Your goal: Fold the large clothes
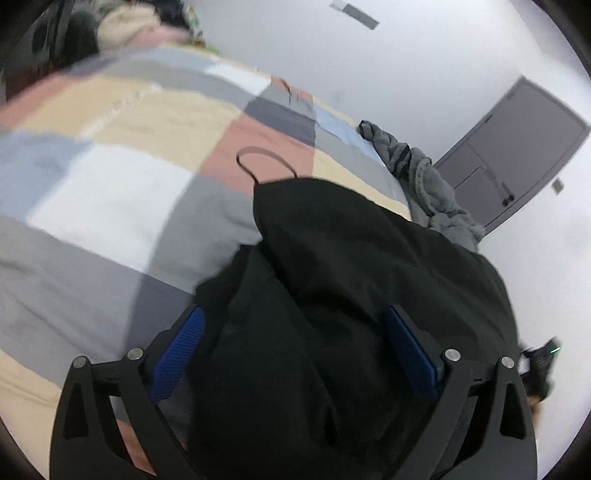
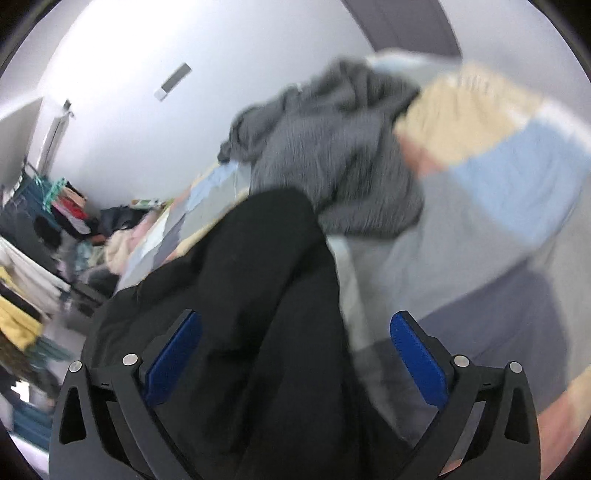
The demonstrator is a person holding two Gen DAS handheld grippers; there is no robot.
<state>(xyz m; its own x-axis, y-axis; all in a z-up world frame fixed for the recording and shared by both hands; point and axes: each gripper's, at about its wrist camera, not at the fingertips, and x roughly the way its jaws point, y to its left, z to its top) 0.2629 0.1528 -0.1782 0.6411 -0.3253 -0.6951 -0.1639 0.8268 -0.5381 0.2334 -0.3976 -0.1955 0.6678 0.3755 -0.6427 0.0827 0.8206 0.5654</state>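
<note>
A large black garment (image 1: 351, 258) lies bunched on a patchwork bedspread (image 1: 129, 166), with a thin cord loop (image 1: 258, 155) sticking out from its far edge. My left gripper (image 1: 293, 350) stands open just over it; the cloth fills the gap between the blue pads (image 1: 177, 354), which do not pinch it. In the right wrist view the same black garment (image 2: 258, 258) runs up between the fingers of my right gripper (image 2: 295, 354), also open, with bare bedspread (image 2: 498, 184) beside the right pad (image 2: 417, 358). Both views are blurred.
A crumpled grey garment (image 1: 424, 184) (image 2: 332, 147) lies just beyond the black one at the bed's edge. More clothes are piled at the bed's far end (image 1: 125, 26). A rack of hanging clothes (image 2: 37, 240) stands at the left. A grey door (image 1: 517, 147) is in the white wall.
</note>
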